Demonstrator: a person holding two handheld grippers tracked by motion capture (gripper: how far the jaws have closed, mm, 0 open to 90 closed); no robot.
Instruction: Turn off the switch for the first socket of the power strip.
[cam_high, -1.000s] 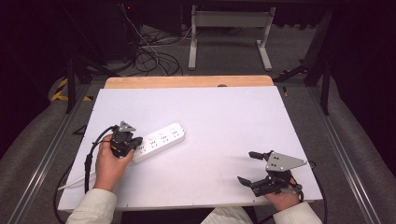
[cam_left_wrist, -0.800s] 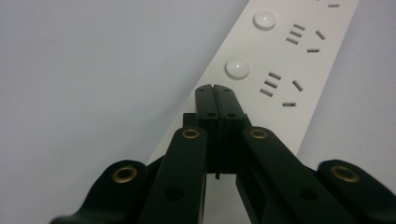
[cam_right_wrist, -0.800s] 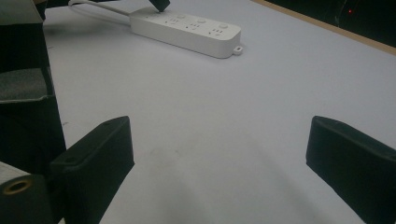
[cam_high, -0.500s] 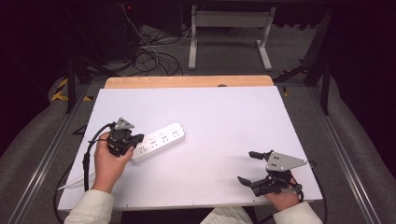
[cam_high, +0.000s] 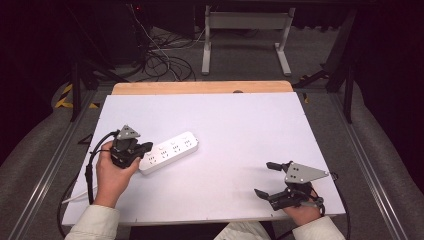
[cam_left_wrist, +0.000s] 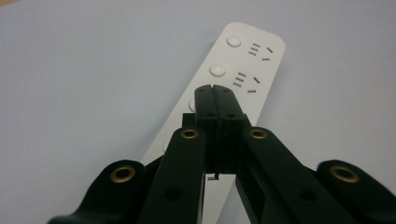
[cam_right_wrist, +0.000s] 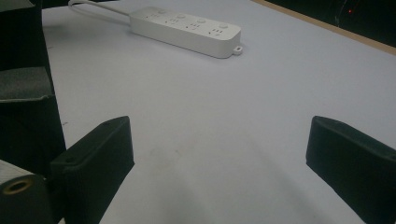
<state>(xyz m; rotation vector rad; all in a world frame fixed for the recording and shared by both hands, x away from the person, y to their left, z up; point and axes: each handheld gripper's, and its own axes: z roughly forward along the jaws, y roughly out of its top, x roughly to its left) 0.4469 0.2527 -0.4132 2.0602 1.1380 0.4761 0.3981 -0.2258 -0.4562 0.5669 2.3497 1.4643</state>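
While the left gripper (cam_high: 131, 149) presses closed jaws over the power strip (cam_high: 169, 151), the right gripper (cam_high: 272, 180) rests wide-jawed.

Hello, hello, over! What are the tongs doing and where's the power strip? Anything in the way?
Left tongs shut, tips over the power strip. Right tongs open, near the table's front edge. Nothing between them.

White power strip (cam_high: 169, 151) – white table (cam_high: 240, 125) – black jaws.
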